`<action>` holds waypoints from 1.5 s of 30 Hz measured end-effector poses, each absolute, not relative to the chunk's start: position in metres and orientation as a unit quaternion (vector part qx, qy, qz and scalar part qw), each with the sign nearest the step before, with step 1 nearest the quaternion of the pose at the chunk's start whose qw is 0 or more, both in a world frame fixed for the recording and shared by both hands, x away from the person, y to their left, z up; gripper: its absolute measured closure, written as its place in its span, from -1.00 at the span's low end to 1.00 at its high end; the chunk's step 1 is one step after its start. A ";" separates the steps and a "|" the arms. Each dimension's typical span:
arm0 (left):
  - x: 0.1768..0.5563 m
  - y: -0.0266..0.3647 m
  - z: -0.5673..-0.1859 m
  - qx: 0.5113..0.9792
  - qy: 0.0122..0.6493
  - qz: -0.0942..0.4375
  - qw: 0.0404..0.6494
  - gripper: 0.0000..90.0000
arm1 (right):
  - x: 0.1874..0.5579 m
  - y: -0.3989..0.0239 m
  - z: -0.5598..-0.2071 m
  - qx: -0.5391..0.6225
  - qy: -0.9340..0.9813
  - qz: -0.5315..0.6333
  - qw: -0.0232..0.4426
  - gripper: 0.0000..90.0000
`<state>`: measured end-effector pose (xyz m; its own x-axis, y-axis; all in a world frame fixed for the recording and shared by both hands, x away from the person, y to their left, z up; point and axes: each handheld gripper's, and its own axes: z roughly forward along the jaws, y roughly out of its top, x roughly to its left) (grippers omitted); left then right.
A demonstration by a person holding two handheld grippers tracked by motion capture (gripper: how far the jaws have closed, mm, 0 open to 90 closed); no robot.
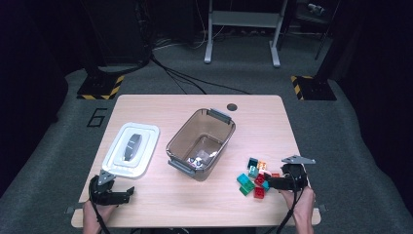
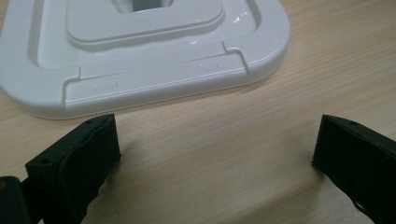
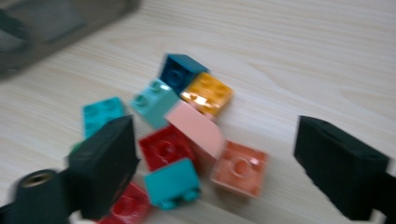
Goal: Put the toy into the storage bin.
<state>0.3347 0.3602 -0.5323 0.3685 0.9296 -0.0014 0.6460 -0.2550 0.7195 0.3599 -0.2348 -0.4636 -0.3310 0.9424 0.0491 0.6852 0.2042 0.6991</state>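
A pile of small toy bricks (image 1: pixel 254 177) lies on the wooden table (image 1: pixel 160 105) at the front right. My right gripper (image 1: pixel 269 183) reaches into it from the right. In the right gripper view that gripper (image 3: pixel 217 140) is open, its jaws standing wide on either side of a pink brick (image 3: pixel 198 128), a red brick (image 3: pixel 163 149), a salmon brick (image 3: pixel 240 168) and a teal brick (image 3: pixel 173 182), with neither pad pressing on any. My left gripper (image 1: pixel 124 194) rests at the front left, open and holding nothing (image 2: pixel 215 135), just in front of a white lid (image 2: pixel 140 70).
A clear brown bin (image 1: pixel 200 144) stands open at the table's middle with a few small pieces at its bottom. The white lid (image 1: pixel 131 148) lies flat to its left. A dark blue brick (image 3: pixel 180 70) and a yellow brick (image 3: pixel 207 94) sit at the pile's far side.
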 end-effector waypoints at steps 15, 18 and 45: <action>0.335 0.360 -0.532 0.761 0.518 0.219 0.324 -0.99 | 0.368 -0.247 -0.493 0.596 0.729 0.290 0.174 0.06; 0.335 0.360 -0.532 0.761 0.517 0.219 0.324 -0.99 | 0.371 -0.248 -0.496 0.595 0.731 0.283 0.177 0.19; 0.335 0.360 -0.532 0.761 0.517 0.219 0.324 -0.99 | 0.368 -0.250 -0.485 0.604 0.717 0.295 0.185 0.31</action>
<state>0.3346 0.3601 -0.5323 0.3686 0.9296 -0.0009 0.6457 -0.2553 0.7196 0.3680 -0.2496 -0.4848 -0.2025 0.9751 0.0906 0.7572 0.0973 0.6459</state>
